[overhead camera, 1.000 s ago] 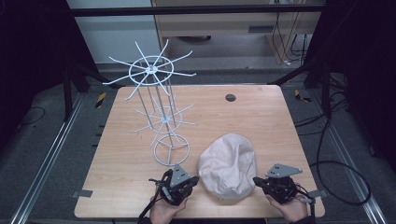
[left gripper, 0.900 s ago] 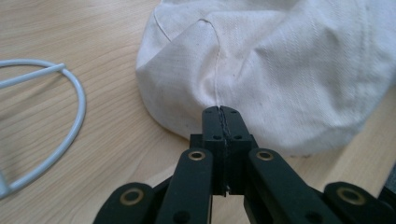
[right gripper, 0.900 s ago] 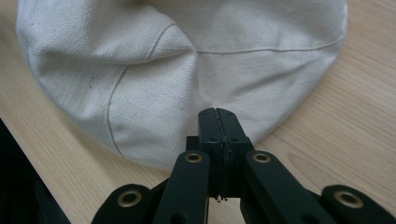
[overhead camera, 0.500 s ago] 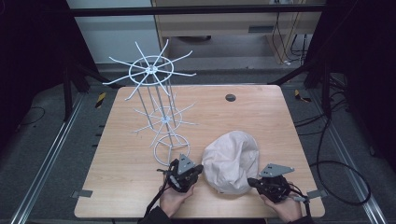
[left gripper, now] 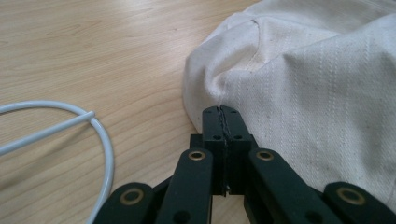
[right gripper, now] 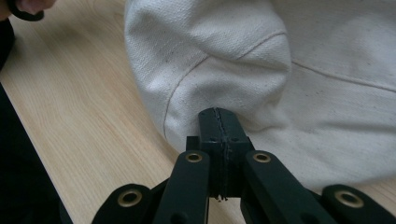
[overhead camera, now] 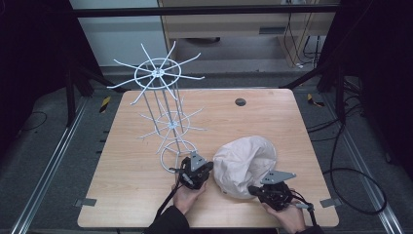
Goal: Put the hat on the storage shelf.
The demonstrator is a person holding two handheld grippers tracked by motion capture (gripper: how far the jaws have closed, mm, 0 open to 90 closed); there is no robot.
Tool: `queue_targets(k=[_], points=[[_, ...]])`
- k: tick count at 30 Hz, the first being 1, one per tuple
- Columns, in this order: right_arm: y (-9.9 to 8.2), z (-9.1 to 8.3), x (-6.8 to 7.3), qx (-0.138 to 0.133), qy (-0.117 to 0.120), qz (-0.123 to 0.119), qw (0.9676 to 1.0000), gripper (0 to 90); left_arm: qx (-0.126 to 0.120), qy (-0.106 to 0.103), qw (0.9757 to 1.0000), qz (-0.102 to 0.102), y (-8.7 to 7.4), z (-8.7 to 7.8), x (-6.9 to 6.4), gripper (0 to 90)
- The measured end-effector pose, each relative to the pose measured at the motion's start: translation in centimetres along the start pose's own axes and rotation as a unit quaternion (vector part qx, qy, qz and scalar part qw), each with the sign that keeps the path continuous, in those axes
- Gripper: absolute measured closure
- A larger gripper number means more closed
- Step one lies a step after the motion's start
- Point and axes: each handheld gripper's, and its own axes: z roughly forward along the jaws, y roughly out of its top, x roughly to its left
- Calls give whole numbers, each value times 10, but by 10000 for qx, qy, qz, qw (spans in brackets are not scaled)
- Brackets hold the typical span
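Dark flooring, metal rails and loose cables ring the pale wooden table (overhead camera: 131, 195) where we count one cream cloth hat (overhead camera: 243, 163), one white wire rack (overhead camera: 163, 112) and two grippers. From above we see the left gripper (overhead camera: 195, 170) just left of the hat with the rack's base ring (left gripper: 100, 140) beside it, and the right gripper (overhead camera: 258, 190) at the hat's near right edge. Our gripper views add what the high view hides: both pairs of jaws pressed together, tips against the fabric, pinching nothing.
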Motion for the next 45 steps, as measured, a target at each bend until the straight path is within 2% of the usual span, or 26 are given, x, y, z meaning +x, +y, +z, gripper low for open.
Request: queue_targets(k=[2,6,8,11,12,15,16,17,18,19,20,21,23,25,29,30,34,38,39,40,43,45], points=[[2,4,-1,-33,53,39,10000,900,70,84,9999,39,-1,6,2,900],[3,5,-2,-49,53,103,9999,900,43,100,9999,2,-2,7,2,900],[3,1,-4,-142,-3,104,9998,900,-20,96,10000,9,-1,3,2,900],[3,-12,-10,-471,-145,175,9986,900,25,146,9998,167,-1,-7,3,900],[4,-16,-13,-558,-224,237,9979,900,7,138,9998,142,-2,-11,3,900],[5,-29,-27,-868,-460,456,9941,900,78,13,9999,147,-10,-21,5,900],[6,-35,-40,-1058,-645,674,9900,900,114,-27,9998,140,-11,-23,5,900],[7,-38,-49,-1151,-788,777,9872,900,159,-63,9996,219,-16,-29,2,900],[8,-38,-54,-1175,-856,853,9857,900,159,-63,9996,219,-16,-29,2,900],[8,-38,-54,-1175,-856,853,9857,900,184,-94,9994,271,-17,-32,0,900],[10,-37,-70,-1237,-1058,1015,9814,900,176,-145,9993,280,-19,-36,-3,900],[10,-37,-70,-1237,-1058,1015,9814,900,179,-179,9992,323,-20,-40,-6,900],[12,-33,-83,-1271,-1111,1182,9785,900,126,-299,9990,322,-22,-43,-13,900],[16,-27,-93,-1193,-1226,1198,9779,900,97,-455,9981,403,-23,-45,-24,900],[22,-18,-112,-1211,-1288,1402,9742,900,63,-703,9963,495,-21,-41,-43,900],[25,-13,-119,-1152,-1374,1456,9730,900,38,-740,9959,515,-20,-40,-46,900],[30,-5,-129,-1213,-1396,1538,9706,900,7,-917,9944,533,-13,-36,-60,900],[35,4,-138,-1167,-1389,1483,9722,900,-53,-1035,9928,597,-8,-40,-73,900],[38,8,-144,-1333,-1265,1539,9708,900,-73,-1066,9923,619,-6,-40,-76,900],[38,8,-144,-1333,-1265,1539,9708,900,-95,-1067,9920,664,-5,-40,-79,900],[40,14,-150,-1357,-1272,1584,9697,900,-130,-1042,9911,818,0,-35,-89,900],[40,18,-153,-1314,-1246,1560,9710,900,-140,-1051,9909,833,4,-29,-94,900]])
